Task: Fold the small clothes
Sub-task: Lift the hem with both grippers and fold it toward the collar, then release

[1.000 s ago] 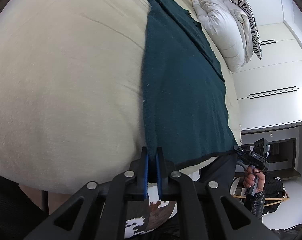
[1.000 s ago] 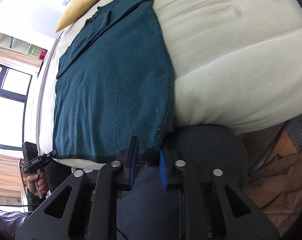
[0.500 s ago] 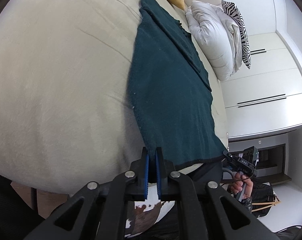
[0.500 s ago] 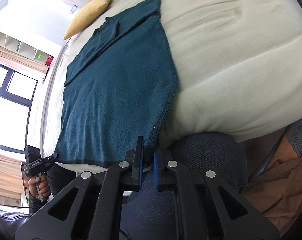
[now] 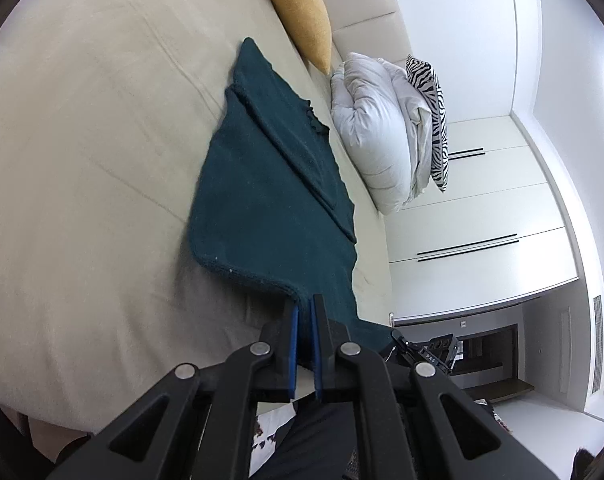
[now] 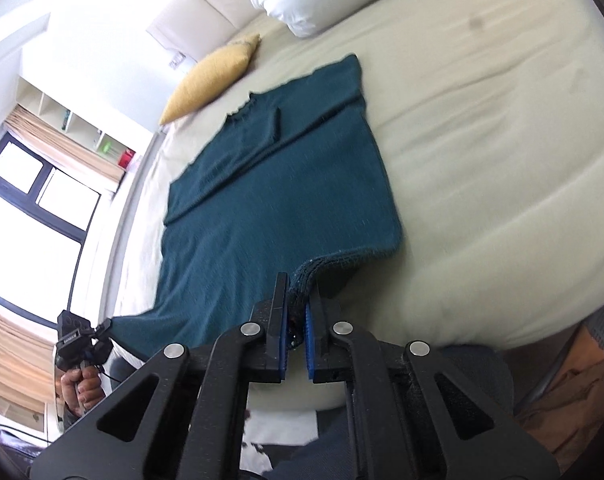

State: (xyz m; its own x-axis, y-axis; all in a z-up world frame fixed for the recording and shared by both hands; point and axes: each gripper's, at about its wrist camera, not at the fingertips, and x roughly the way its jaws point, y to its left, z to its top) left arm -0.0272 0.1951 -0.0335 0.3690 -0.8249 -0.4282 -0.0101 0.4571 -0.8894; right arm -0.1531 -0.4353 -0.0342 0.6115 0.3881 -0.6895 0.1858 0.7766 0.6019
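Bed [image 6: 482, 160] bears teal sweater [image 6: 269, 200]; hem corners pinched in both hand-held grippers [image 5: 305, 316] [image 6: 297, 300]

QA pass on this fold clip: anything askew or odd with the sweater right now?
Nothing damaged or out of place. The sweater lies flat on the bed, sleeves folded across its back. Only its hem is raised: the left gripper and right gripper each pinch a bottom corner, so the edge curls up there.

text: "DAS" | on: right gripper [image 5: 430, 354] body | other: unreadable
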